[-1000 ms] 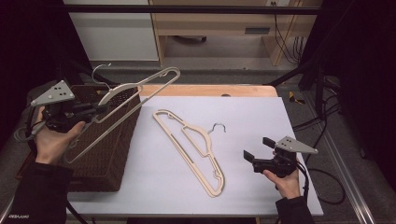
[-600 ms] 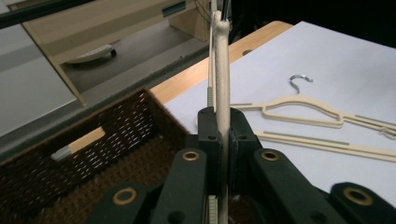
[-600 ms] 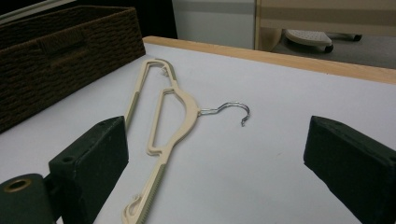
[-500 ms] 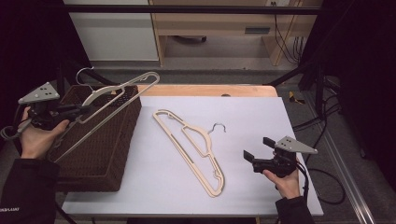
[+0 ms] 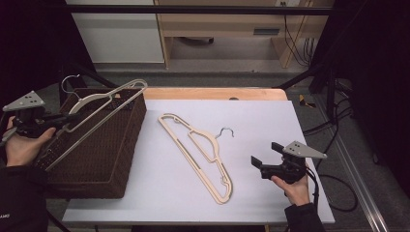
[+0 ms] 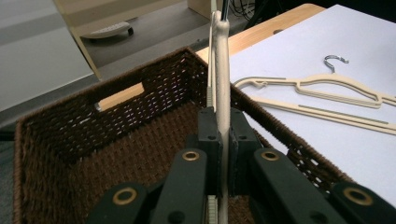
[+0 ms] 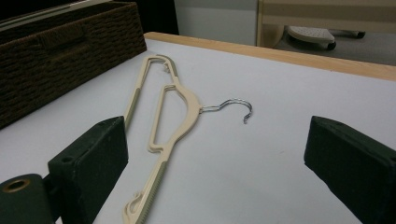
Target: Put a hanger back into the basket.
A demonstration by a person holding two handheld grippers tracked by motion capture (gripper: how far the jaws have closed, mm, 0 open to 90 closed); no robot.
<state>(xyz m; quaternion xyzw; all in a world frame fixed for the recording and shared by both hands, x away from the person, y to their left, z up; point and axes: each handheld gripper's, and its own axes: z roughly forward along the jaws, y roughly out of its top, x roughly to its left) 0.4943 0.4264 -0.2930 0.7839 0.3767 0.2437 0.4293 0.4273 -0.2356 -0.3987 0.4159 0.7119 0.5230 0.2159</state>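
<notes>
The cream plastic clothes hanger with a metal hook is held tilted over the dark brown woven wicker basket, its hook up at the far-left corner and its long bar slanting down toward the near-left rim; it is not yet lying inside. In the left gripper view its edge runs straight up between the jaws, with the basket's hollow interior below. The left hand-held gripper is clamped tight on this hanger at one shoulder, the pads pressed against either side of the thin plastic.

A second cream plastic hanger with a metal hook lies flat on the white surface, just right of the basket, running diagonally from the far left to the near right with its hook pointing right. The right hand-held gripper hovers near its lower end, apart from it, jaws spread wide with nothing between them; the right gripper view looks along the hanger.

By my judgement, the work is about midway: one hanger still needs lowering and releasing into the basket, and the other is untouched.
</notes>
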